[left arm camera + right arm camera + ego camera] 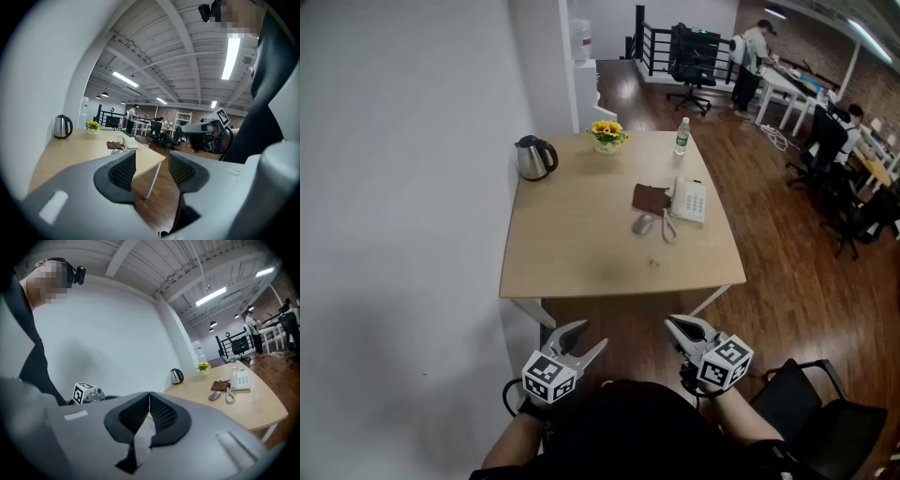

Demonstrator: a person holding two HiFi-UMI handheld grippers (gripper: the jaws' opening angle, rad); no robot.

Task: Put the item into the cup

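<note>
Both grippers hang in front of the person, short of the near edge of the wooden table (581, 253). My left gripper (586, 339) is open with nothing between its jaws; in the left gripper view (151, 168) the gap shows only floor and the table's edge. My right gripper (675, 326) is shut and holds nothing, its pads meeting in the right gripper view (149, 411). A small pale object (653, 262) sits near the table's front; it is too small to identify. No cup can be made out for certain.
On the table stand a steel kettle (535, 157), a flower pot (607, 134), a water bottle (682, 137), a white desk phone (689, 200), a brown wallet (650, 198) and a grey mouse (643, 223). A black chair (825, 412) is at the lower right. A white wall runs along the left.
</note>
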